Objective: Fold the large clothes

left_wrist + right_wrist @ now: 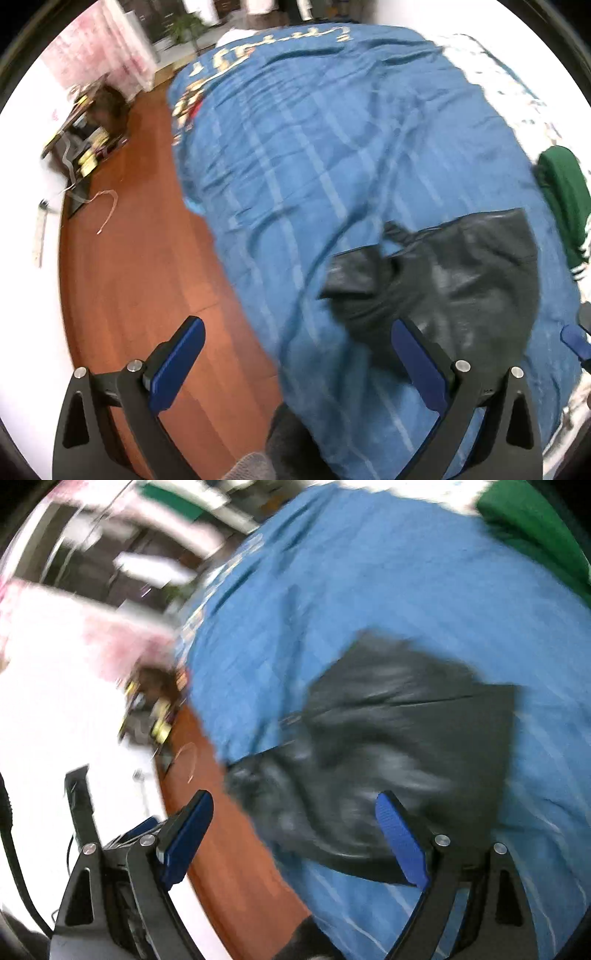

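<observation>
Blue bedspread (332, 147) beside wooden floor (147, 277)

We see a black garment (461, 280) lying in a rumpled heap on the blue checked bedspread (332, 147), close to the bed's near edge. Its fabric looks smooth and slightly shiny, with grey highlights along the creases. One flat panel with a straight edge points toward the far side of the bed, while a narrower flap sticks out toward the floor side. In the right wrist view the same black garment (388, 746) shows a long straight seam across its upper part, though motion blur hides finer detail.
</observation>
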{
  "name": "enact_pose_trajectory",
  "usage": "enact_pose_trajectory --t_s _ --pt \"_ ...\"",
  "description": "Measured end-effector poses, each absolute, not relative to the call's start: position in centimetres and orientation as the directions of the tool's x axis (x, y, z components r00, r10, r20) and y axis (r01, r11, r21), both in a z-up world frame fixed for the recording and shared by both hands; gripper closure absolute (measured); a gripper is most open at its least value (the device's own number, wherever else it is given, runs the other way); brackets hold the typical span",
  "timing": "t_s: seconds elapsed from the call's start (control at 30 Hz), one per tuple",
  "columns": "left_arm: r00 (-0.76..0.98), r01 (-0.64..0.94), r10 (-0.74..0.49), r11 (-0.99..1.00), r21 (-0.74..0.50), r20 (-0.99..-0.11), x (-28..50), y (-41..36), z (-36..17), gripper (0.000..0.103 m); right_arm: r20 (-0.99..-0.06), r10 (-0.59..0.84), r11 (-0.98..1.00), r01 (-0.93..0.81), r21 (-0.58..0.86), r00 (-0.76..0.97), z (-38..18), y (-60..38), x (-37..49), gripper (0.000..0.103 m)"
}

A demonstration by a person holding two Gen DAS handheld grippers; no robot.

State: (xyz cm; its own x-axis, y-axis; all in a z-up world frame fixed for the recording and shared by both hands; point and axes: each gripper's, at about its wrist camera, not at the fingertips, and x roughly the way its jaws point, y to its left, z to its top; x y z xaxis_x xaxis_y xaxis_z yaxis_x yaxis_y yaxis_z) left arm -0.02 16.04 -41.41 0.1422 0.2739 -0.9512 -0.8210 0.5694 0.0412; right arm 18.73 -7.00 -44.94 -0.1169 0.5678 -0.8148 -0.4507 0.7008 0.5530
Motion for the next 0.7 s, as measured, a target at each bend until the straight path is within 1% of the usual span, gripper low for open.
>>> enact_pose_trajectory --t_s 0.1,0.13,0.17,0.2,0.23,0.3,0.37,0.43,0.47,0.53,0.6,0.63,0.67,0.7 --pt "0.151 -0.798 0.278 0.600 0.049 -0.949 3.0 14.9 -42.6 0.000 -0.862 0.500 0.790 -0.360 0.496 -0.088 -46.5 -9.2 22.3 0.014" --pt "0.159 -0.797 0.276 0.603 0.042 -0.948 3.7 14.6 -42.9 0.000 -0.872 0.481 0.810 -0.332 0.483 -0.093 -47.8 -9.5 23.5 0.031" --pt "0.165 -0.794 0.275 0.607 0.038 -0.947 4.3 14.3 -43.3 0.000 -0.870 0.480 0.815 -0.308 0.491 -0.114 -49.3 -9.5 24.4 0.064" --pt "0.157 -0.790 0.270 0.612 0.043 -0.950 5.0 14.0 -43.9 0.000 -0.863 0.479 0.816 -0.283 0.505 -0.159 -51.3 -9.1 25.4 0.077" --pt "0.150 -0.783 0.258 0.621 0.045 -0.954 5.7 13.8 -44.6 0.000 -0.863 0.468 0.822 -0.263 0.505 -0.192 -53.1 -8.8 26.0 0.082" --pt "0.110 -0.770 0.258 0.633 0.082 -0.960 6.8 13.4 -46.8 0.000 -0.878 0.424 0.829 -0.294 0.475 -0.223 -56.4 -6.6 26.6 0.083" --pt "0.076 -0.755 0.250 0.647 0.108 -0.965 7.5 13.5 -49.2 0.000 -0.886 0.398 0.841 -0.290 0.456 -0.237 -59.0 -5.0 27.0 0.083" --pt "0.013 -0.725 0.256 0.668 0.167 -0.967 8.2 13.5 -51.6 0.000 -0.877 0.390 0.847 -0.263 0.461 -0.281 -61.0 -3.9 28.1 0.083" --pt "0.002 -0.725 0.241 0.669 0.165 -0.970 8.3 13.7 -52.5 0.000 -0.868 0.394 0.849 -0.242 0.469 -0.301 -61.6 -3.8 28.5 0.083" --pt "0.016 -0.734 0.229 0.663 0.144 -0.973 7.8 13.9 -52.0 0.000 -0.833 0.413 0.836 -0.210 0.507 -0.368 -61.9 -3.9 29.5 0.083" --pt "0.041 -0.731 0.234 0.670 0.130 -0.971 7.0 13.5 -50.7 0.000 -0.790 0.476 0.778 -0.233 0.583 -0.387 -60.2 -4.8 29.7 0.077" --pt "0.040 -0.728 0.238 0.672 0.135 -0.970 6.4 13.2 -50.2 0.000 -0.770 0.517 0.746 -0.243 0.620 -0.375 -59.4 -5.6 29.7 0.060" --pt "0.038 -0.726 0.237 0.674 0.135 -0.971 6.0 13.1 -50.1 0.000 -0.764 0.551 0.722 -0.267 0.638 -0.335 -57.9 -7.2 29.9 0.028" --pt "0.036 -0.726 0.233 0.674 0.135 -0.972 5.6 13.0 -50.3 0.000 -0.777 0.557 0.725 -0.285 0.627 -0.294 -57.0 -8.9 30.1 0.017"
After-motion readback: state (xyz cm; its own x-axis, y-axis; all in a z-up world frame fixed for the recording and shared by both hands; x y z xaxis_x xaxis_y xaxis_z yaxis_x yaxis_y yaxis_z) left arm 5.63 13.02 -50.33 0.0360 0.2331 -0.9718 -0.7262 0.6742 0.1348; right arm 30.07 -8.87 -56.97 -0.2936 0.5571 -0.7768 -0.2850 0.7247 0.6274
